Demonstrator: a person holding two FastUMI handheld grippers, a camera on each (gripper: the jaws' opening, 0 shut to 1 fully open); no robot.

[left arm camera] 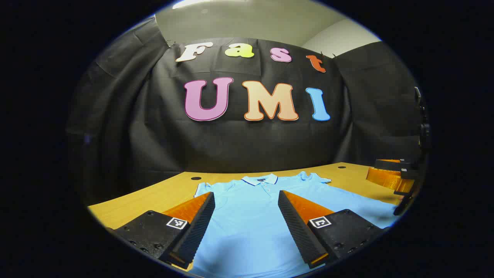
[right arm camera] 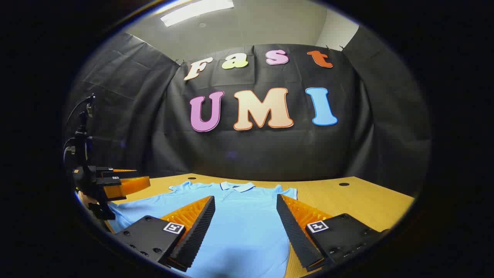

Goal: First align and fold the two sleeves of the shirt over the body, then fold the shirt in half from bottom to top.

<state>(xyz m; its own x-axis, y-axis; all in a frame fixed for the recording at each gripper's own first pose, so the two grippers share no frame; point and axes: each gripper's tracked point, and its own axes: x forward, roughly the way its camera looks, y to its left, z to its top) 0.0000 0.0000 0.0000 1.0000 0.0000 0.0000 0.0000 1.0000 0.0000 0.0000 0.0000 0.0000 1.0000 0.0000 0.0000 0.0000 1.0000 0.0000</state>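
The blue shirt (left arm camera: pixel 251 216) lies flat, collar (left arm camera: pixel 261 180) away from us, on the wooden table (left arm camera: pixel 154 197); both sleeves look unfolded. The left gripper (left arm camera: pixel 247 220) and the right gripper (right arm camera: pixel 245 224) hover released, holding nothing. Advice: pinch each sleeve at its cuff edge and carry it square across the body. The right gripper view shows bare table just beside the shirt's edge; the left gripper view shows the opposite sleeve (left arm camera: pixel 202 188).

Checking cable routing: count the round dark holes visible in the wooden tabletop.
2. One round dark hole beyond the light-blue polo shirt's left sleeve, another round dark hole beyond its right sleeve. The shirt may hide others.
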